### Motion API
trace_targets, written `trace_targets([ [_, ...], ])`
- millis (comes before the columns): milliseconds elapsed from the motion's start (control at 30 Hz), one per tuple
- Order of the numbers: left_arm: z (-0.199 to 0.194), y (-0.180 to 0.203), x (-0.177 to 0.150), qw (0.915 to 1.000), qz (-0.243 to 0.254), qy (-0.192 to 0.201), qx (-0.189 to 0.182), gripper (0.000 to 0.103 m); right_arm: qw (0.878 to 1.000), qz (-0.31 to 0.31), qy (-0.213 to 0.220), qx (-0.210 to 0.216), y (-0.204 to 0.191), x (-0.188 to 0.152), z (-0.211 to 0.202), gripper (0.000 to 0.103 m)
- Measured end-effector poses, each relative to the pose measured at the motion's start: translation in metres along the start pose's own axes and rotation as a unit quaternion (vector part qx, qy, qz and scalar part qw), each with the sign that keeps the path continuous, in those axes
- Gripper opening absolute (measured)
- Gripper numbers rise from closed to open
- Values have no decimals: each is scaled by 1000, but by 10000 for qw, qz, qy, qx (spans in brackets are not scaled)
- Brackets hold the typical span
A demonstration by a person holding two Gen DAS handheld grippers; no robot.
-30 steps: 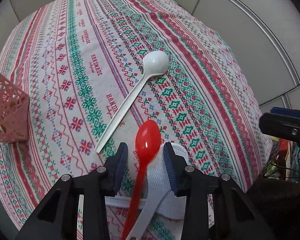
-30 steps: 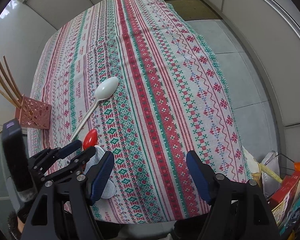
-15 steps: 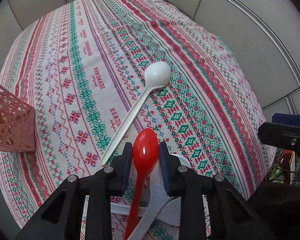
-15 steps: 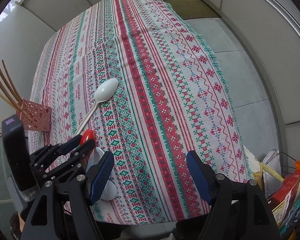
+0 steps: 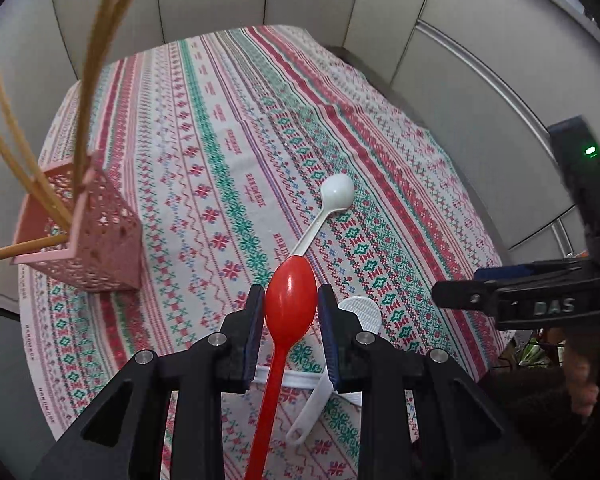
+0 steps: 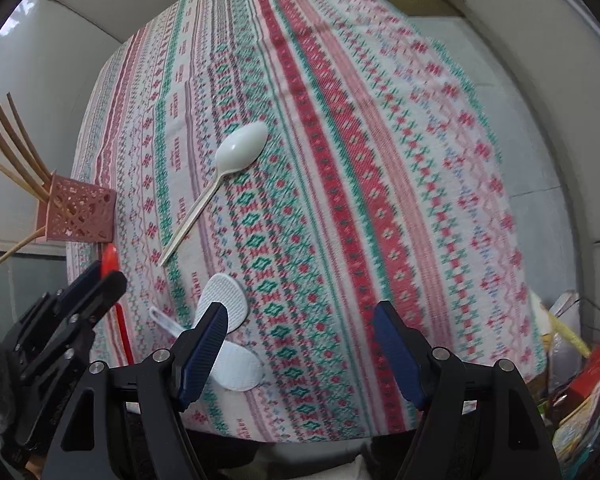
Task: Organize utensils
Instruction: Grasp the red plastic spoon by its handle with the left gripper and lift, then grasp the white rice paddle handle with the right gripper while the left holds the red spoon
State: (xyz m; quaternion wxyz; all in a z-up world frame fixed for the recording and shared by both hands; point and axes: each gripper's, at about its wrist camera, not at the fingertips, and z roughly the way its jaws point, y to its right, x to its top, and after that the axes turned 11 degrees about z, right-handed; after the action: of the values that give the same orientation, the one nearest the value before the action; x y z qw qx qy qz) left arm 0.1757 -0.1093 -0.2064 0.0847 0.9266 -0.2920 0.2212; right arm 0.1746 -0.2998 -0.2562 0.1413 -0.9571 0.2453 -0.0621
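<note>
While the left hand-held gripper (image 5: 291,322) is clamping the glossy red plastic spoon (image 5: 289,312) above the bench's near edge (bowl up), the right hand-held gripper (image 6: 300,350) is hanging wide apart, gripping nothing.

The tablecloth (image 5: 236,128) is white with lengthwise bands of red, green and pink cross-stitch motifs: diamonds, stars and zigzags. The spoon (image 5: 291,304) between the blue-padded black fingers is bright red. A second spoon (image 6: 236,152) is plain white, and so are the two rice paddles (image 6: 225,298), each with a dimpled face. The holder (image 5: 88,236) is pink with a lacy cut-out pattern, and the chopsticks (image 5: 96,60) in it are tan.
</note>
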Motion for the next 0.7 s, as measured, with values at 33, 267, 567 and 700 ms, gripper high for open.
trace_targets([
  [33,-5,-3,-2,10000,-28,46,-8,28,10000,32,-77,54,0,-1,3,76],
  [267,-27,-21,-13,9989,-378,232,-145,28,9978,-139,-530,364,-14,-2,39,75],
  [567,-34,-36,-19,9983,-470,285,-171,28,9920,-658,-660,849,-43,6,65,42],
  [700,-37,-41,-22,9981,-513,294,-168,28,9896,-895,-702,877,-58,6,72,35],
])
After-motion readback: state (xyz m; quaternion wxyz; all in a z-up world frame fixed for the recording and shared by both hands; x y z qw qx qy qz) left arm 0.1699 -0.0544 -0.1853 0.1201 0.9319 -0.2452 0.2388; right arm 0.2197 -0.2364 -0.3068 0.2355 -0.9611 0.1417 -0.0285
